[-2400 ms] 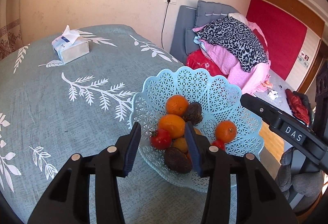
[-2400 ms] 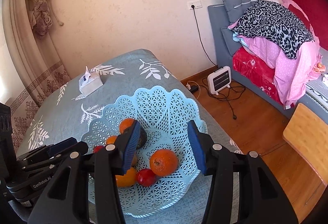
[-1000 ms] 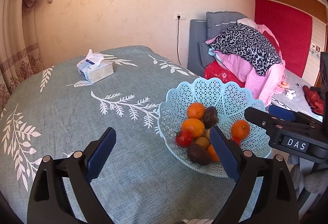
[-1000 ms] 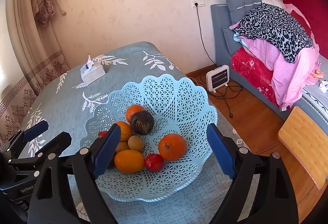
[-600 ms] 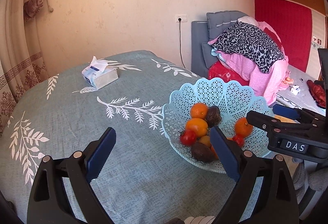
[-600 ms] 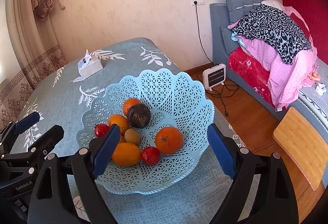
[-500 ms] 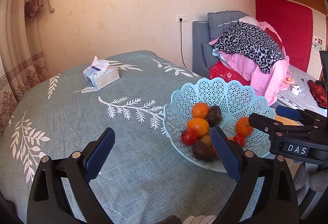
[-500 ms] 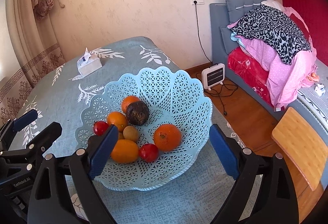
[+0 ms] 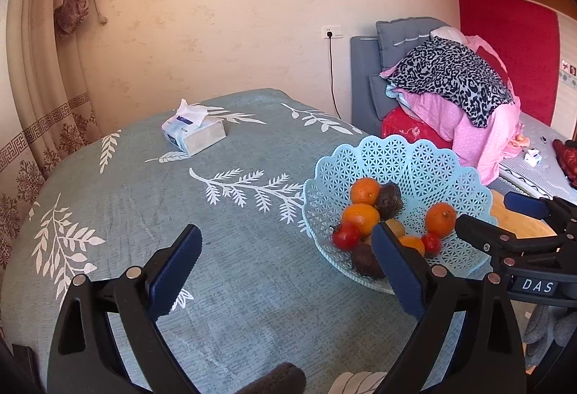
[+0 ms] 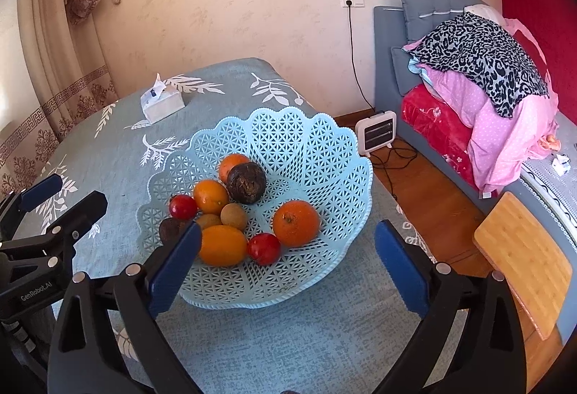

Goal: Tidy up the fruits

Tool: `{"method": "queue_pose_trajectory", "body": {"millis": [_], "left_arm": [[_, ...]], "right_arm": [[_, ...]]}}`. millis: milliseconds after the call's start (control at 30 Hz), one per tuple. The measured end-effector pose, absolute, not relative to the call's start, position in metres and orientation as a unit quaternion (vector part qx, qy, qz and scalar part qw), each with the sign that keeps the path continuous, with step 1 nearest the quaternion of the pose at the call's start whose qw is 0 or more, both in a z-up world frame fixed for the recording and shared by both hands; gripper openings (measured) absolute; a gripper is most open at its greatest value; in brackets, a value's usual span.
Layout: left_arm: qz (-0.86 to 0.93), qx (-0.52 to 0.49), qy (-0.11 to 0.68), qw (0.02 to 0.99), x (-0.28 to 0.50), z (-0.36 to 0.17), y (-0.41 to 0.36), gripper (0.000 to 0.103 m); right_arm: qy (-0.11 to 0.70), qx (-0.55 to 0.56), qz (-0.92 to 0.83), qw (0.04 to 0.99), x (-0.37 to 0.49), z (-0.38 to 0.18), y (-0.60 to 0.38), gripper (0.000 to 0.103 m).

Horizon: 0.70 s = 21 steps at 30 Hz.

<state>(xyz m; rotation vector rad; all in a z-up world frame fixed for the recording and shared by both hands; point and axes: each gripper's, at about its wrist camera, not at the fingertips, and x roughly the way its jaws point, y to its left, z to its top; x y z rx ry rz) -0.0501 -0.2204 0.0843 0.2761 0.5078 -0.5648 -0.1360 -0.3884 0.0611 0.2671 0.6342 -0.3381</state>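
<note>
The fruit basket [image 10: 324, 156] (fruits inside) sits beyond the right gripper [image 10: 285, 249], whose fingers [image 10: 173, 264] have just spread wide, apparently empty.

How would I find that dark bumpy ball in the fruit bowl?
Look at the pale blue lattice bowl on the leaf-patterned tablecloth. Toward the back of its fruit pile sits the dark bumpy ball, leaning against an orange. It is the only rough, brown-black round fruit up there; its neighbours are smooth and orange or red.
</note>
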Motion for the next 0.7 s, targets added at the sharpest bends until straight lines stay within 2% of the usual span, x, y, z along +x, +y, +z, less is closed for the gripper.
{"method": "queue_pose_trajectory", "body": {"millis": [700], "left_arm": [[-0.267,0.15,0.245,0.92,-0.0549,0.0833,-0.2244,0.094]], "right_arm": [[0.307,0.115,-0.161,0.931,-0.1395,0.0626,-0.3807,0.098]]}}
